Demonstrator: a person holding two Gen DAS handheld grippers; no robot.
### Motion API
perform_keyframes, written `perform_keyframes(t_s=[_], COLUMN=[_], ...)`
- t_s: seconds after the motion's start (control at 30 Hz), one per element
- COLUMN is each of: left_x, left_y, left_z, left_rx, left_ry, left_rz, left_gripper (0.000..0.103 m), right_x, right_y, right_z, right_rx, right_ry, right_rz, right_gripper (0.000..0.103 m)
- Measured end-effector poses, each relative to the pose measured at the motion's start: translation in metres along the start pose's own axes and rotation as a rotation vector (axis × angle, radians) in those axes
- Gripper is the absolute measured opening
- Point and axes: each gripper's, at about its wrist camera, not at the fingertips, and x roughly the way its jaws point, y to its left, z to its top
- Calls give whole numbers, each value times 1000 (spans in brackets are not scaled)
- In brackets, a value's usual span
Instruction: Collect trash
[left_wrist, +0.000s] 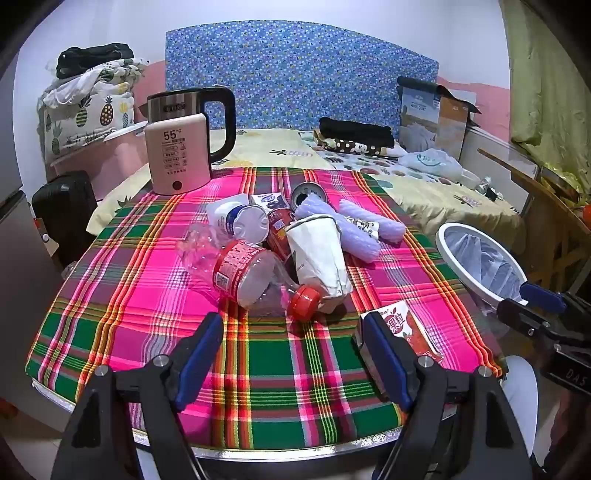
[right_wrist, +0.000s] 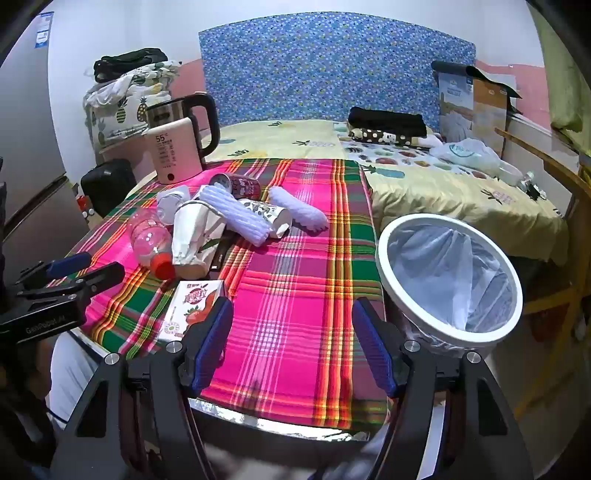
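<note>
Both the left gripper (left_wrist: 291, 354) and right gripper (right_wrist: 291, 343) hover with fingers wide and empty; the light, crushable plastic bottle (left_wrist: 240, 273) on the desk (left_wrist: 280, 391) seems best gripped across its labelled middle.

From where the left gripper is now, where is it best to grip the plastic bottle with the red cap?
Probably the neck just behind the red cap, coming from the near side: the plastic bottle lies flat, cap toward the open left gripper.
</note>
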Motion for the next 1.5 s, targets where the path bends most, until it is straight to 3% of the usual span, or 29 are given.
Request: perform_keyframes(t_s=[1.5], left_x=[-17], left_y=[3], left_z=[12], left_rx=[9], left_ry=[-27], left_rz=[15], left_gripper=[80], right_x=[-7], right_y=[2], right_z=[0], right_rx=[-4], right_ry=[-16], right_rz=[-1], right_gripper=[68])
